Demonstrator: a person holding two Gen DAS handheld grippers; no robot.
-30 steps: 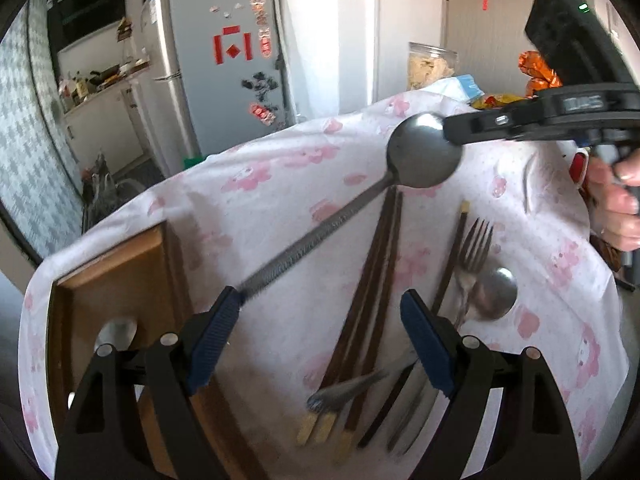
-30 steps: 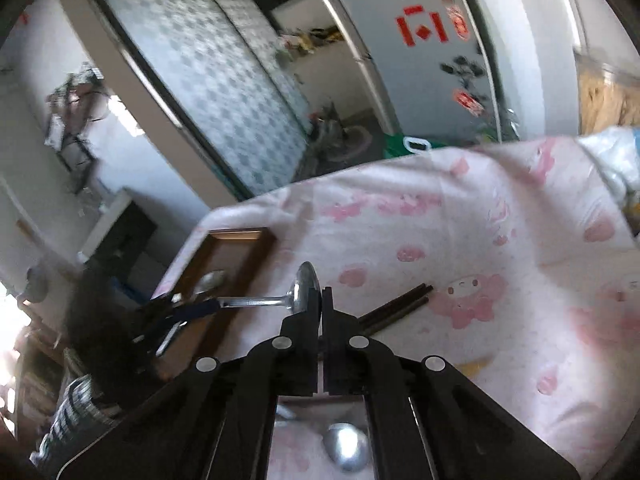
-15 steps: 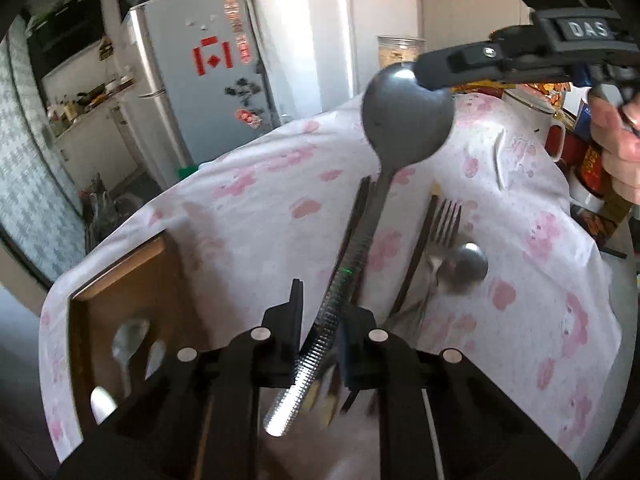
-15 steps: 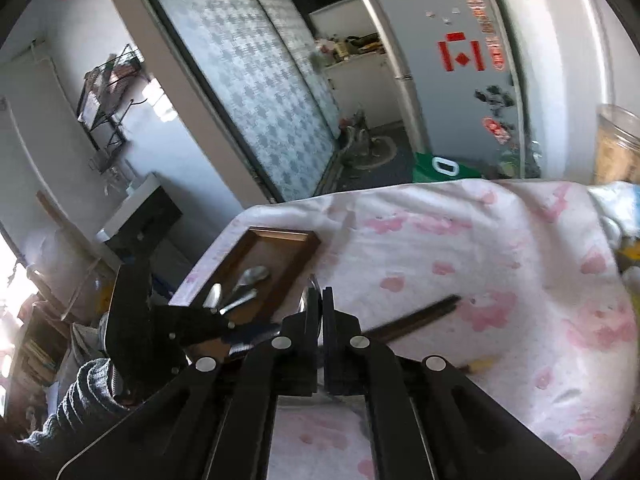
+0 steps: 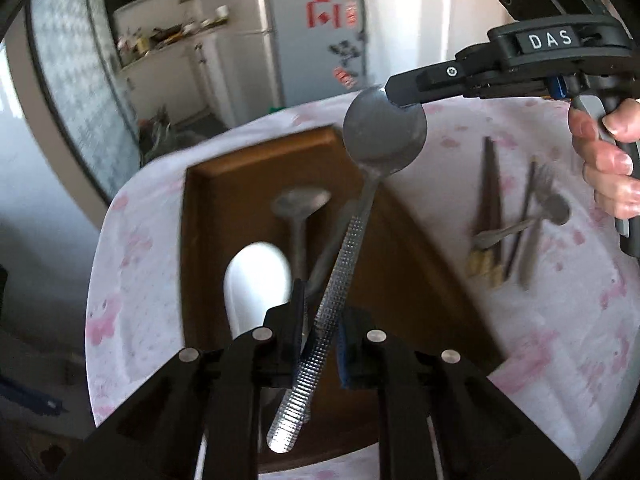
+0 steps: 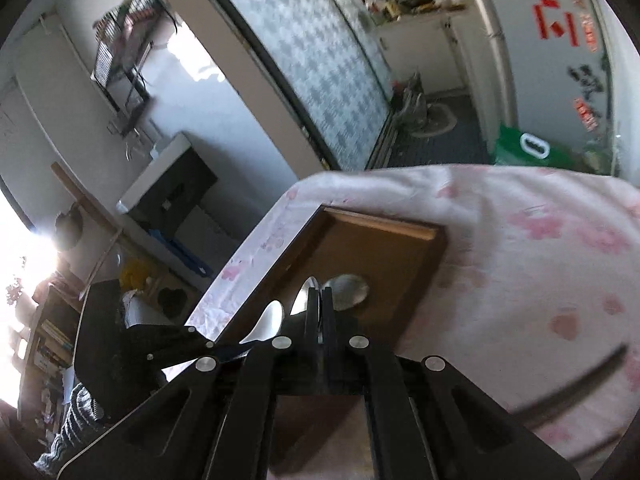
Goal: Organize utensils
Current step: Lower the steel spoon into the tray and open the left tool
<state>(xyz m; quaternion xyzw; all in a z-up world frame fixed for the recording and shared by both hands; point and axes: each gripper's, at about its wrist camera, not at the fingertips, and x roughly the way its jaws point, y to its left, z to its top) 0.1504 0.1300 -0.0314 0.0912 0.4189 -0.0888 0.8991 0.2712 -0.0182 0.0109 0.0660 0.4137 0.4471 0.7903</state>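
spoon (image 5: 362, 204), metal, textured handle, held in the air above wooden tray (image 5: 404, 280) in left wrist view. left gripper (image 5: 322, 340) pressed onto the handle partway along, handle end sticking out below the pads. bowl of the spoon pinched at its far rim by right gripper (image 5: 400, 98), reaching in from the upper right, person's hand (image 5: 608, 160) on its trigger. tray on pink-patterned tablecloth (image 5: 560, 300), holding a white spoon (image 5: 258, 280) and two grey metal spoons (image 5: 298, 216) side by side. loose cutlery (image 5: 516, 224) on the cloth right of the tray, well apart from it: dark chopsticks, a fork, another spoon; blurred.

right wrist view: right gripper (image 6: 319, 312) pressed together on the thin edge of the spoon (image 6: 306, 300) bowl, seen end-on over the tray (image 6: 384, 228). white spoon (image 6: 266, 322) and one grey spoon (image 6: 348, 286) visible in the tray beyond the tips. left gripper body (image 6: 160, 348) at lower left, dark, fingertips not clearly seen. tablecloth (image 6: 540, 260) under the tray; one dark, blurred stick on it at right.
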